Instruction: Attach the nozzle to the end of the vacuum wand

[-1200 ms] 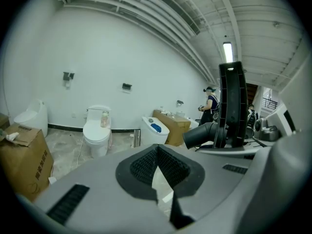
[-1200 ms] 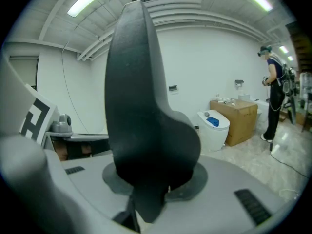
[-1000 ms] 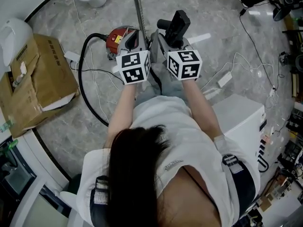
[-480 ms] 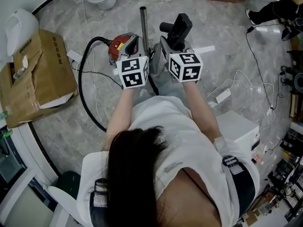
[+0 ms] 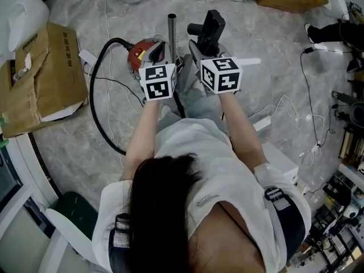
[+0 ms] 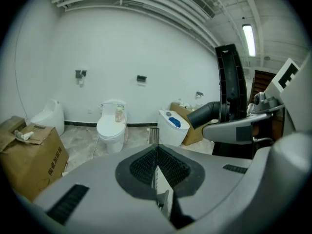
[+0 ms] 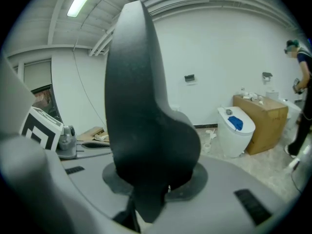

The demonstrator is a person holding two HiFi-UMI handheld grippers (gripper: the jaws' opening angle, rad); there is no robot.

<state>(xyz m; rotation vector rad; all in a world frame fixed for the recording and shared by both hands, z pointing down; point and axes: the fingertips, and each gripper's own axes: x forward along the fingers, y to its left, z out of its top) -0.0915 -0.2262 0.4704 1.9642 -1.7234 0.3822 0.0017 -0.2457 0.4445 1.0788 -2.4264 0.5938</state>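
Note:
In the head view a grey metal vacuum wand (image 5: 172, 32) sticks out ahead of my left gripper (image 5: 161, 52), which is shut on it. From the left gripper view the wand (image 6: 153, 135) shows end-on, as a thin shiny strip between the pads of that gripper (image 6: 157, 173). My right gripper (image 5: 200, 45) is shut on the black nozzle (image 5: 211, 28), just right of the wand, with a small gap between them. The nozzle (image 7: 141, 106) fills the right gripper view, clamped low down in that gripper (image 7: 146, 191). The red vacuum body (image 5: 143, 47) and its black hose (image 5: 98, 95) lie on the floor to the left.
A cardboard box (image 5: 40, 78) stands at the left, a white cabinet (image 5: 281, 159) at lower right, and cables (image 5: 287, 104) trail over the marble floor. A toilet (image 6: 111, 126), a white bin (image 6: 171, 126) and another box (image 7: 261, 113) stand by the far wall. A person (image 7: 303, 87) is at the right edge.
Both grippers have moved forward and a little down together, carrying the wand and the nozzle side by side. Neither grip has changed.

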